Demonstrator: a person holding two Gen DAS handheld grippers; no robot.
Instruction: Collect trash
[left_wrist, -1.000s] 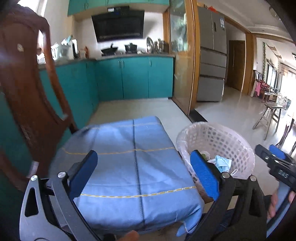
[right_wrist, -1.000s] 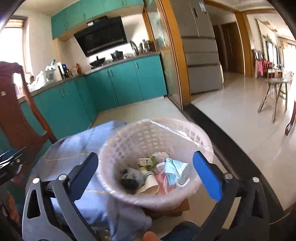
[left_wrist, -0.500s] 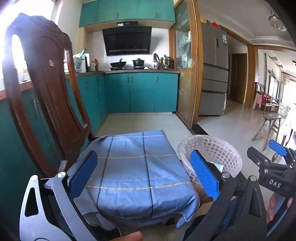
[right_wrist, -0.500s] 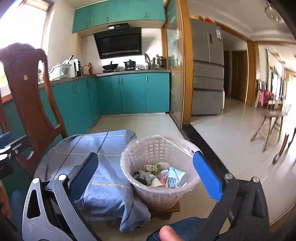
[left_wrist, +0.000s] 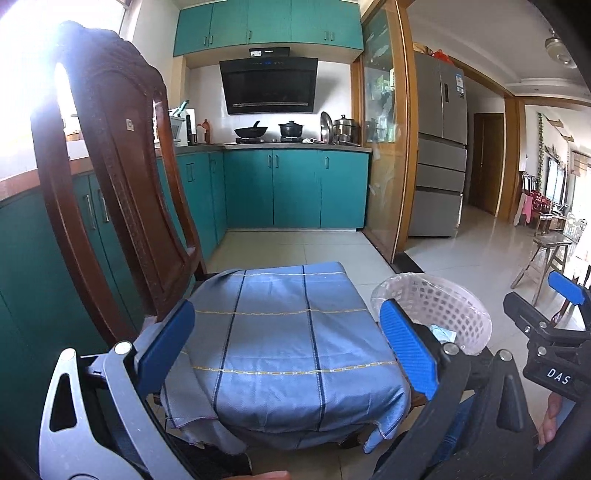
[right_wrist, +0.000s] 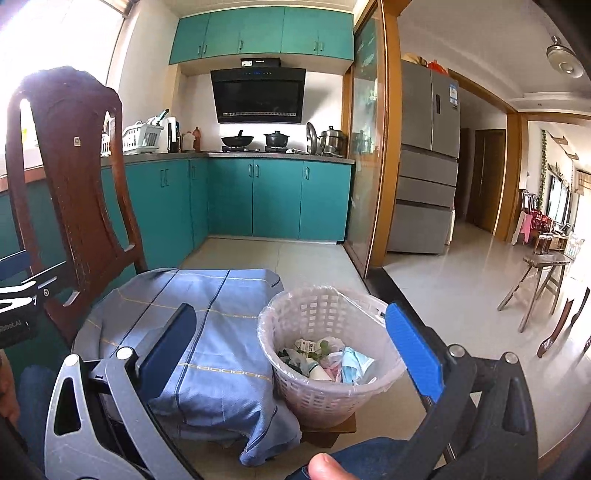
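A white lattice trash basket (right_wrist: 325, 391) with a clear liner stands on a low wooden block right of a small table under a blue cloth (right_wrist: 207, 332). Inside the basket lie crumpled wrappers, a paper cup and a blue face mask (right_wrist: 352, 363). My right gripper (right_wrist: 291, 350) hovers above and in front of the basket, open, with nothing between its fingers. In the left wrist view my left gripper (left_wrist: 286, 349) is open over the blue cloth (left_wrist: 280, 347), holding nothing, with the basket (left_wrist: 443, 306) to its right. The cloth's top shows no trash.
A dark wooden chair (left_wrist: 110, 192) stands at the left behind the table. Teal kitchen cabinets (left_wrist: 295, 188) line the back and left walls. A fridge (right_wrist: 424, 184) and a wooden door frame sit right. Tiled floor stretches to a stool (right_wrist: 539, 284) at far right.
Both grippers have pulled back and risen, so the table and basket look smaller and farther away. Both stay open with nothing in them.
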